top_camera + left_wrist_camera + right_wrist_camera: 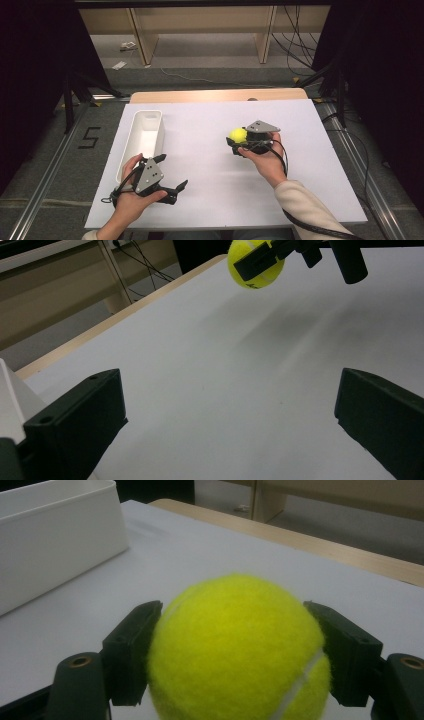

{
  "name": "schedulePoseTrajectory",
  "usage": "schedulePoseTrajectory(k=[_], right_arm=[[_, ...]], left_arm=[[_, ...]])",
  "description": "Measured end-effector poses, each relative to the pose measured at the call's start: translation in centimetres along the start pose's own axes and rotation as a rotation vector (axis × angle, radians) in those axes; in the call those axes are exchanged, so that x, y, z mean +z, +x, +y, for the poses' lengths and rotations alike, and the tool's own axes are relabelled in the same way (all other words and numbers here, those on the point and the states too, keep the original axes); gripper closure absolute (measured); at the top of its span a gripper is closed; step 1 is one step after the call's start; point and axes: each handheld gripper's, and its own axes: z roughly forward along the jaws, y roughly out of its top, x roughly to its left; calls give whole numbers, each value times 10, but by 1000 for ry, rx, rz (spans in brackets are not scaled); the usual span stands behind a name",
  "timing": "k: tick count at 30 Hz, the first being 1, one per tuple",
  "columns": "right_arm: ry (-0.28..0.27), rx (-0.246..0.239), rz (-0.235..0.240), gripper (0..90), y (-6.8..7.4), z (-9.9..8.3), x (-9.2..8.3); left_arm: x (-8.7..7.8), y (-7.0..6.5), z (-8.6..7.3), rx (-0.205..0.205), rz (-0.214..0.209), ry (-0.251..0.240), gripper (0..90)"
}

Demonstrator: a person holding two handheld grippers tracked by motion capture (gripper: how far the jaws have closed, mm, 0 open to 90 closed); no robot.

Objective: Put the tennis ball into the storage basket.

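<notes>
A yellow tennis ball (238, 135) sits between the jaws of my right gripper (237, 138), which is shut on it a little above the white table, right of centre. In the right gripper view the tennis ball (237, 650) fills the gap, with both black jaws pressed against its sides. My left gripper (172, 173) rests near the table's front left, jaws wide open with nothing between them. In the left gripper view its two fingers (75, 425) frame bare table, and the tennis ball (255, 265) hangs farther off in the other gripper.
A long white bin (123, 152) stands along the table's left side, just beyond my left hand; the white bin (55, 535) also stands at the left in the right gripper view. The white table sheet (215, 195) ends in a wooden strip at the back.
</notes>
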Motion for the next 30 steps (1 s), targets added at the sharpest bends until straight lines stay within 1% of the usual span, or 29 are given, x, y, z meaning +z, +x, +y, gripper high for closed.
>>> schedulePoseTrajectory(k=[7,30], right_arm=[[-2,6,10,273,2,1,0],[-13,-6,41,273,14,5,1]], left_arm=[[0,0,0,1,0,-1,0],[0,0,0,0,-1,1,0]])
